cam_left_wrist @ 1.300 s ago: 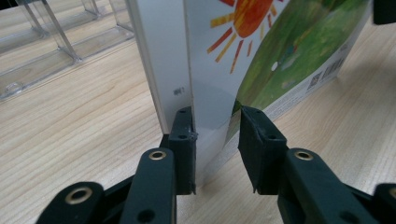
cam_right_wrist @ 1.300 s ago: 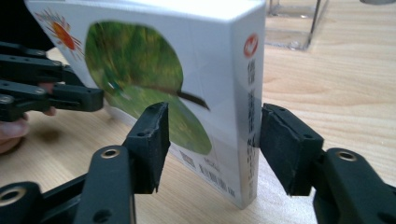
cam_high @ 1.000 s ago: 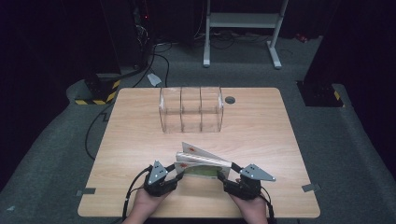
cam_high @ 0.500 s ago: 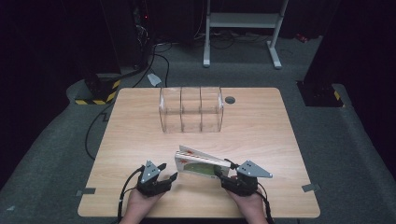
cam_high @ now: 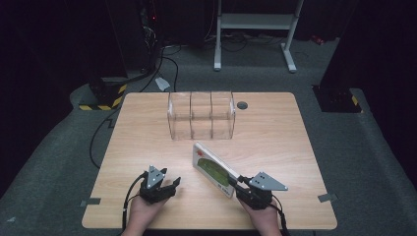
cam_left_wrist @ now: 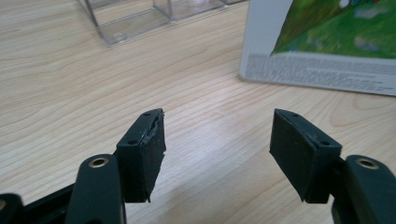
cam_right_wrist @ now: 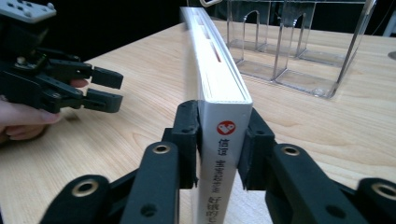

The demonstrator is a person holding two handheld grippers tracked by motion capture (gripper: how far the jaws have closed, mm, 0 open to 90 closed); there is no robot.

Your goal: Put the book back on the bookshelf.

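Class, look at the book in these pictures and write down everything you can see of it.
The book is a slim volume with a white spine bearing a red round logo and dark characters, and a cover with a green picture and a block of small print. It stands on edge, leaning, on the wooden table, in front of the clear acrylic holder. The right gripper clamps its spine end between both jaws. The open left gripper stays apart from it.

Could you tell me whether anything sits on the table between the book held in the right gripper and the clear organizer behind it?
Nothing visible does. The right gripper clamps the book by its spine, and only bare tabletop separates it from the clear organizer.
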